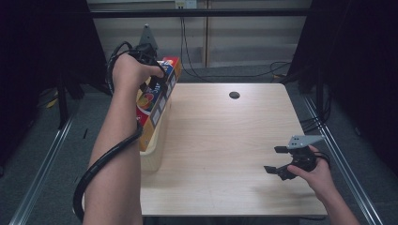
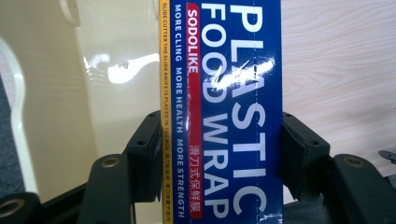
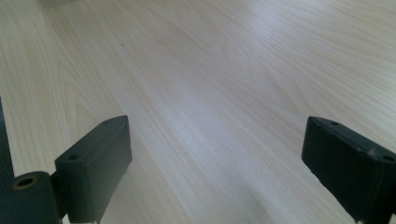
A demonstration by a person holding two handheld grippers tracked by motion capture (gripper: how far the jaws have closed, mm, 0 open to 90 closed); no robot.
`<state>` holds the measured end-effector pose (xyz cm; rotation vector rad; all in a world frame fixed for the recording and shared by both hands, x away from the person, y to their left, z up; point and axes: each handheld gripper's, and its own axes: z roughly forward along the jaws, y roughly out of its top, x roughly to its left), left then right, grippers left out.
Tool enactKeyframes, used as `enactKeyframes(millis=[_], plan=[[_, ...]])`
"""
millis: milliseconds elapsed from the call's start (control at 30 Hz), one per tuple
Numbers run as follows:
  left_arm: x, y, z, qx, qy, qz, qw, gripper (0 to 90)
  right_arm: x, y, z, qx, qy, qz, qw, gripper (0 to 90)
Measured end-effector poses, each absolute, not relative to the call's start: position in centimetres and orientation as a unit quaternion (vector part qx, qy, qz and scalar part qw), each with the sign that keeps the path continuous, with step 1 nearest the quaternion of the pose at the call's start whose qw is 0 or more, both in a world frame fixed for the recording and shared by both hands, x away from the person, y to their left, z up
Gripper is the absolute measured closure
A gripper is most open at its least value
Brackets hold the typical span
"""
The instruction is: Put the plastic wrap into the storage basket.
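pale wooden table (image 1: 225,140) under dim surroundings, long blue cardboard plastic food wrap box (image 2: 229,112) raised over cream plastic bin (image 2: 107,93) at table's left edge, clamped crosswise in left gripper (image 2: 219,154), right gripper (image 3: 215,172) low near table's right front, jaws wide apart, holding nothing

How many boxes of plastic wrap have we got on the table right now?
1. The plastic wrap box is clamped in the left gripper, tilted over the cream bin at the table's left edge. More could be hidden inside the bin.
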<state>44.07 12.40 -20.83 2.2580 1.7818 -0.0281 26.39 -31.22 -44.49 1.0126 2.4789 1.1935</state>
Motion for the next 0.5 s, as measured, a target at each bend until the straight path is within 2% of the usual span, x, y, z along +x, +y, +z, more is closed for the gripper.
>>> enactKeyframes(millis=[500], plan=[[43.3, 14.6, -20.2, 0.767, 0.627, -0.001, 0.133, 41.0, 26.4, -31.1, -44.5, 0.344, 0.841, 0.403, 0.106, 8.4]])
